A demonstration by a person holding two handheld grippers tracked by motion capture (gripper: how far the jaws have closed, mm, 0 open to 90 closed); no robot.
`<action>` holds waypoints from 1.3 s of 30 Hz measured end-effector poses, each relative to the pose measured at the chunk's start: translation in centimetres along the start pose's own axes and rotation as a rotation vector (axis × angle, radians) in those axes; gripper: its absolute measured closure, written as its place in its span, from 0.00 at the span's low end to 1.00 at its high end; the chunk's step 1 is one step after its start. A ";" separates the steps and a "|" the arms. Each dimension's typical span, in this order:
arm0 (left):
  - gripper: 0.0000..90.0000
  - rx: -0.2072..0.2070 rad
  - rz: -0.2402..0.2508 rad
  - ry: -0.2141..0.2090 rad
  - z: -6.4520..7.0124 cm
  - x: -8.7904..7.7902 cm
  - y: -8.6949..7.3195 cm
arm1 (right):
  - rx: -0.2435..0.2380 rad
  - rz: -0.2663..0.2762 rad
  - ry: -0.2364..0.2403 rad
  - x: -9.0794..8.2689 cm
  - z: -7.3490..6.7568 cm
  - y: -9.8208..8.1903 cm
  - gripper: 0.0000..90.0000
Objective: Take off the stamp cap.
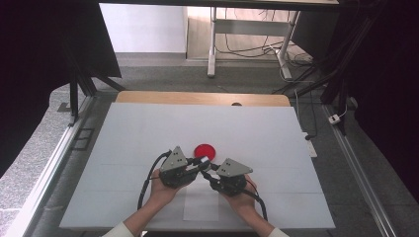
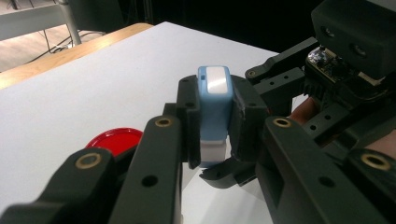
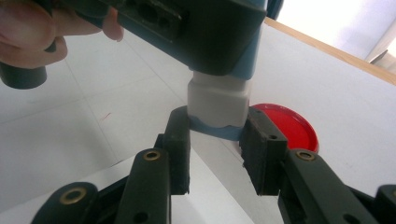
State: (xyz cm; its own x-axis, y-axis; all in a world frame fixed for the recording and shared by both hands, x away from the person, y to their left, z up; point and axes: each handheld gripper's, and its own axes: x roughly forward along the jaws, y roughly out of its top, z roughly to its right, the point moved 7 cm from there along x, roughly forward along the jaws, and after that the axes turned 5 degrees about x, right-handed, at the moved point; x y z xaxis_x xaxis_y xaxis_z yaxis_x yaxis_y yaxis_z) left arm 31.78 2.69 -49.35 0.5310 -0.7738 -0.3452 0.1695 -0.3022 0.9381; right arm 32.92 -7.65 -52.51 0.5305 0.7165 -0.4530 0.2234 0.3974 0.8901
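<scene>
I have both tools meeting above the middle of the white surface (image 1: 148, 128). Left tool (image 2: 214, 122) pinches a small blue-and-white block (image 2: 214, 107) between its pads, holding it off the surface. Right tool (image 3: 215, 140) has its jaws at the block's white end (blue band at the tip); pads sit at its sides, contact hard to judge. Red disc (image 1: 204, 150) lies flat just beyond them
</scene>
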 end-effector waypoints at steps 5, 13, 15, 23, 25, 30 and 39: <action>0.84 -0.008 0.013 0.003 0.0 -0.1 0.1 | 0.036 0.017 0.012 -0.1 0.0 0.1 0.71; 0.84 -0.012 0.014 -0.002 0.0 -0.1 0.1 | 0.074 0.043 0.009 -0.1 -0.1 0.0 0.71; 0.84 -0.010 0.012 -0.003 0.0 -0.1 0.1 | 0.049 0.035 0.006 -0.1 -0.1 0.0 0.72; 0.84 -0.010 0.017 0.000 0.1 -0.2 0.1 | -0.015 0.015 -0.003 -0.2 0.0 0.0 0.72; 0.84 -0.011 0.020 0.000 0.0 -0.2 0.1 | 0.002 0.024 -0.002 -0.2 -0.1 0.1 0.72; 0.84 -0.017 0.027 0.000 0.0 -0.2 0.2 | 0.056 0.047 -0.005 -0.3 -0.2 0.1 0.72; 0.84 -0.011 0.031 0.009 0.2 -0.2 0.2 | 0.085 0.051 -0.016 -0.3 -0.3 0.1 0.72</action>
State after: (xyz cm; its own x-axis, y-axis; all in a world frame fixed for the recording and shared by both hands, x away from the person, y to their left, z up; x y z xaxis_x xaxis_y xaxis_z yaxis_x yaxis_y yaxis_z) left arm 31.56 2.73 -49.13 0.5433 -0.7780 -0.3156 0.1615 -0.2720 0.9486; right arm 32.54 -7.65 -52.35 0.5555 0.7251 -0.4070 0.2642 0.3102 0.9132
